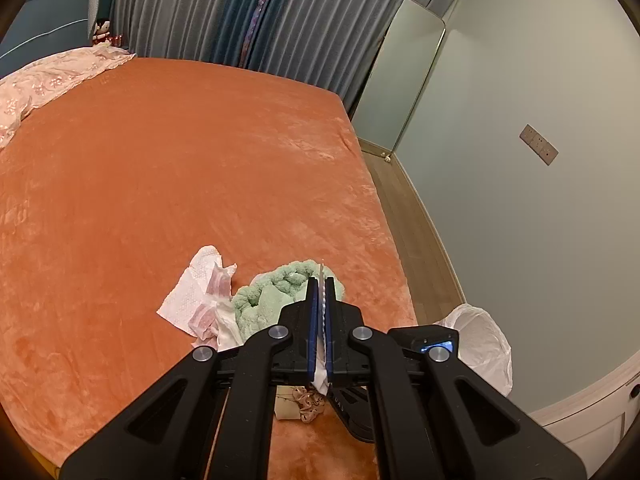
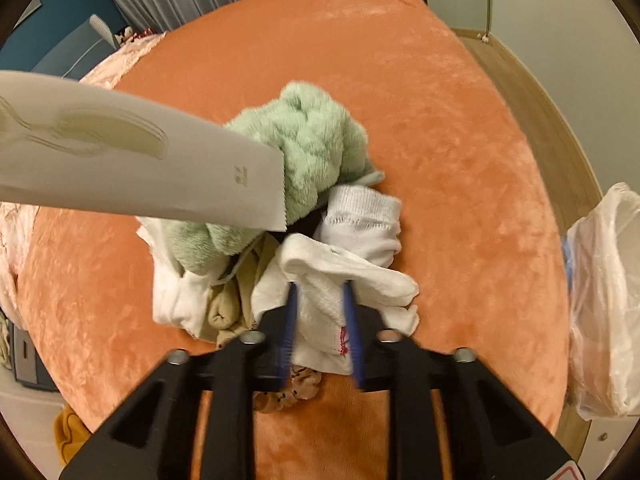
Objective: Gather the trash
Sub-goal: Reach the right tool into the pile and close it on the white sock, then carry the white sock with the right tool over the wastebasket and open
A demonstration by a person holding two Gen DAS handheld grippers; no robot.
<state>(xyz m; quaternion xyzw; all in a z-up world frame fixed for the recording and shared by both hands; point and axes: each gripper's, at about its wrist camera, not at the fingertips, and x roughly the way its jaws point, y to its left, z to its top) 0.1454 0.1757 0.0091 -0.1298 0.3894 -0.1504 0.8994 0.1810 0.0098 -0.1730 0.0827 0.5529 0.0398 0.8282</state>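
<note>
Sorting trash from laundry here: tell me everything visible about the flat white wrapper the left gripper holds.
The white wrapper is a flat, stiff-looking paper sleeve with a serrated end, a faint cutlery print and small lettering. The left gripper is shut on it edge-on. It juts in from the left, held above the green fluffy cloth on the orange bed.

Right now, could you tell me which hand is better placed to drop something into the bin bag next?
Left: its tool is shut on a paper wrapper, ready for the bin bag. The right tool straddles a white sock, which isn't trash.
</note>
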